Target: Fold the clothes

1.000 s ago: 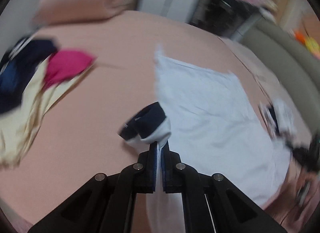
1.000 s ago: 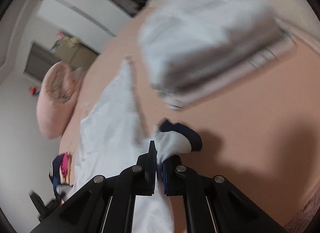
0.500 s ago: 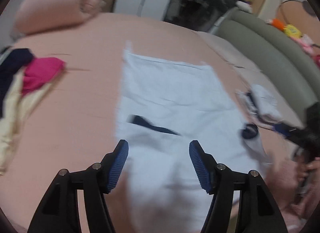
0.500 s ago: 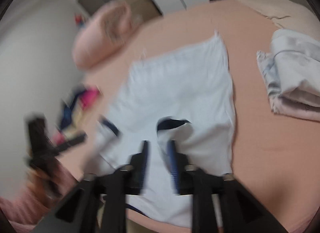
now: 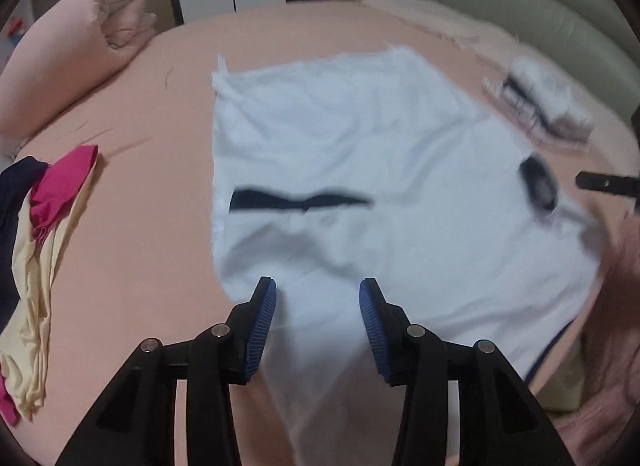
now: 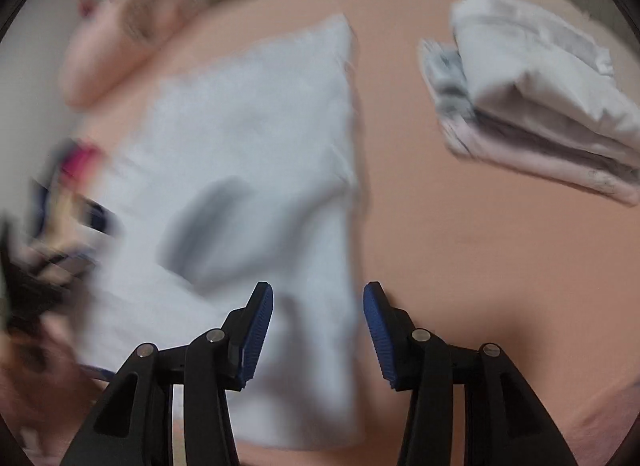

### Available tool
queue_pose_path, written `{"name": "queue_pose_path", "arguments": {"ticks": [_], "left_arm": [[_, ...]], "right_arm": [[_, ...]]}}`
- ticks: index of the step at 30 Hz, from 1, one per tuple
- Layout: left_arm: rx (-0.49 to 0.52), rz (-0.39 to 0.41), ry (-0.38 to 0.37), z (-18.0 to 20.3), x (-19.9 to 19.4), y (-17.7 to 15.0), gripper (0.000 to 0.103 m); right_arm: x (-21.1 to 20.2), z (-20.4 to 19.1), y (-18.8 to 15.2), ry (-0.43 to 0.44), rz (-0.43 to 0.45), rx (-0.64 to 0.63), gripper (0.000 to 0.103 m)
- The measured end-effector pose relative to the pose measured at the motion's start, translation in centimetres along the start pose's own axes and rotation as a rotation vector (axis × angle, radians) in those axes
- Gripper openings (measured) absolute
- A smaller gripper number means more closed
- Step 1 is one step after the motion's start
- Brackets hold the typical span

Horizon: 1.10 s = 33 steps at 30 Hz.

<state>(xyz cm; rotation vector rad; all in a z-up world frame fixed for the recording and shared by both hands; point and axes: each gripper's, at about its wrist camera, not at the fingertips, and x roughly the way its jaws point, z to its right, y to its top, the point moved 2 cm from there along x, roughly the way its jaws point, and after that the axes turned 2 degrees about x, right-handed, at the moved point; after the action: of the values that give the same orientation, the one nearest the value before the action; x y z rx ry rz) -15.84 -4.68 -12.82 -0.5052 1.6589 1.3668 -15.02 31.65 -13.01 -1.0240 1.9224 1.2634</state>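
The shirt point(image 5: 360, 169) is white with dark navy trim, the bed sheet point(image 5: 132, 234) is salmon pink, the rolled blanket point(image 5: 68, 53) is pale pink, the loose clothes point(image 5: 36, 234) are magenta, cream and navy, the folded stack point(image 6: 536, 105) is white and grey, and the gripper pads point(image 5: 262, 330) are blue.

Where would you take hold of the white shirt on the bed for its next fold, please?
I would grip the white shirt at its near bottom edge, coming from the near side with the fingers low. It lies flat on the bed, the sleeves already folded in, and that edge sits right under both grippers, probably easiest to pinch and carry toward the far edge.
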Motion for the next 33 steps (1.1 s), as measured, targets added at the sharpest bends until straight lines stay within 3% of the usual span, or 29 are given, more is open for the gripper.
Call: {"name": "queue_pose_path", "arguments": {"ticks": [2, 4, 6, 7, 8, 10, 12, 13, 15, 16, 18, 20, 22, 25, 27, 28, 30, 33], "left_arm": [[0.056, 0.024, -0.050, 2.2, -0.9, 0.4, 0.040], [0.119, -0.008, -0.084, 4.5, -0.1, 0.1, 0.041], [0.166, -0.095, -0.049, 6.0, 2.5, -0.8, 0.041], [0.200, -0.147, 0.010, 6.8, 3.7, -1.4, 0.040], [0.211, -0.126, 0.027, 7.4, 3.5, -1.6, 0.039], [0.173, -0.052, -0.047, 8.5, 1.9, -1.4, 0.040], [0.176, -0.043, -0.062, 9.6, 1.9, -1.2, 0.040], [0.193, -0.077, -0.038, 10.1, 2.9, -1.4, 0.040], [0.175, -0.153, -0.022, 9.8, 4.3, -2.3, 0.041], [0.133, -0.153, -0.047, 9.3, 3.7, -2.5, 0.041], [0.121, -0.240, -0.089, 8.6, 2.9, -3.7, 0.041], [0.133, -0.284, -0.115, 8.1, 1.7, -5.1, 0.041], [0.125, -0.274, -0.125, 7.9, 0.7, -5.3, 0.041], [0.107, -0.182, -0.104, 8.2, 0.5, -4.3, 0.041], [0.111, -0.288, -0.069, 8.4, 2.6, -4.8, 0.041], [0.127, -0.323, -0.059, 8.5, 3.1, -5.1, 0.041], [0.134, -0.289, -0.080, 8.8, 2.1, -5.0, 0.041], [0.142, -0.241, -0.115, 9.3, 1.2, -5.0, 0.041]], "right_arm": [[-1.4, -0.6, 0.5, -0.047, 0.065, -0.031, 0.047], [-0.5, -1.2, 0.2, -0.109, 0.044, -0.073, 0.047], [2.1, -2.0, -1.0, -0.105, -0.041, -0.083, 0.047], [3.1, -1.7, -1.9, -0.115, -0.089, -0.086, 0.047], [3.1, -1.2, -2.6, -0.135, -0.096, -0.087, 0.047], [1.1, -2.6, -3.1, -0.104, 0.016, -0.074, 0.047], [-0.9, -4.6, -3.4, -0.032, 0.099, -0.084, 0.047], [-0.8, -6.0, -3.8, -0.004, 0.087, -0.128, 0.047], [1.6, -8.5, -4.9, -0.036, -0.025, -0.243, 0.047], [3.4, -8.9, -5.6, -0.074, -0.101, -0.280, 0.047], [5.7, -8.3, -7.3, -0.118, -0.254, -0.301, 0.047], [4.5, -7.4, -8.0, -0.073, -0.279, -0.316, 0.047], [3.4, -6.0, -8.3, -0.044, -0.353, -0.270, 0.047], [1.3, -4.6, -7.2, 0.018, -0.278, -0.146, 0.047], [0.6, -3.9, -6.9, -0.014, -0.235, -0.087, 0.047], [0.3, -3.3, -7.2, -0.077, -0.240, -0.064, 0.047], [-0.3, -2.1, -8.5, -0.162, -0.270, -0.031, 0.047], [-0.2, -1.2, -10.0, -0.146, -0.337, -0.030, 0.047]]}}
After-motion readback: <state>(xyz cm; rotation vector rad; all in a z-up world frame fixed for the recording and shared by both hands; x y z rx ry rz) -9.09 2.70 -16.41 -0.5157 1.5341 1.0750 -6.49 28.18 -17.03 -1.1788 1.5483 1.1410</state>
